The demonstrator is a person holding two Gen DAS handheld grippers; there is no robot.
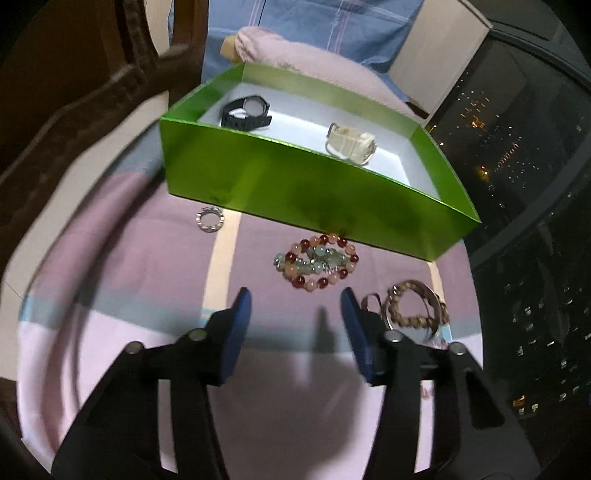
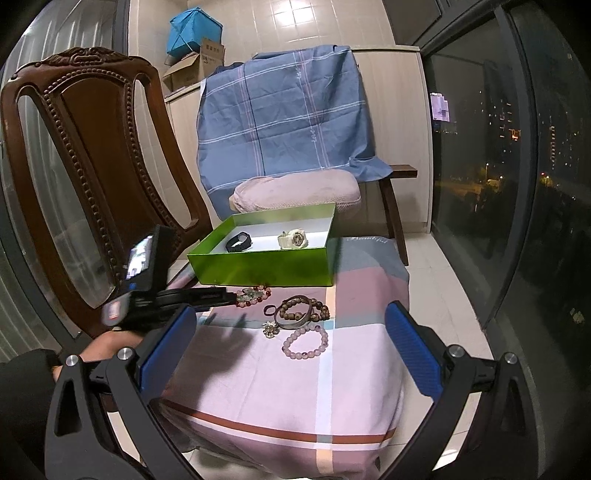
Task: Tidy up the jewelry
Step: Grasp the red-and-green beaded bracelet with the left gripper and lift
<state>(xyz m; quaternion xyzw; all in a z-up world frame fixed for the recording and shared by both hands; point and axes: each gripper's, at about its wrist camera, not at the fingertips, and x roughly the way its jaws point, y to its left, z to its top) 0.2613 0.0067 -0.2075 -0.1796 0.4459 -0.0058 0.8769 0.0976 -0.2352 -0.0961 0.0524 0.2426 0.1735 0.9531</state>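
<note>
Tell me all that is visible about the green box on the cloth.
The green box is an open, lidless, shallow rectangle, glossy green outside and white inside; it looks like coated cardboard. It sits flat at the far part of the pink checked cloth. Inside lie a black watch and a cream watch, apart from each other. A red and green bead bracelet lies at its near wall, perhaps touching it. Neither gripper touches the box.

1. Indoor light from overhead glares on the wall tiles; my windows are night-dark.
2. My left view smears at the chair.
3. Fisheye bends both edges; my shadows fall on the cloth.
</note>
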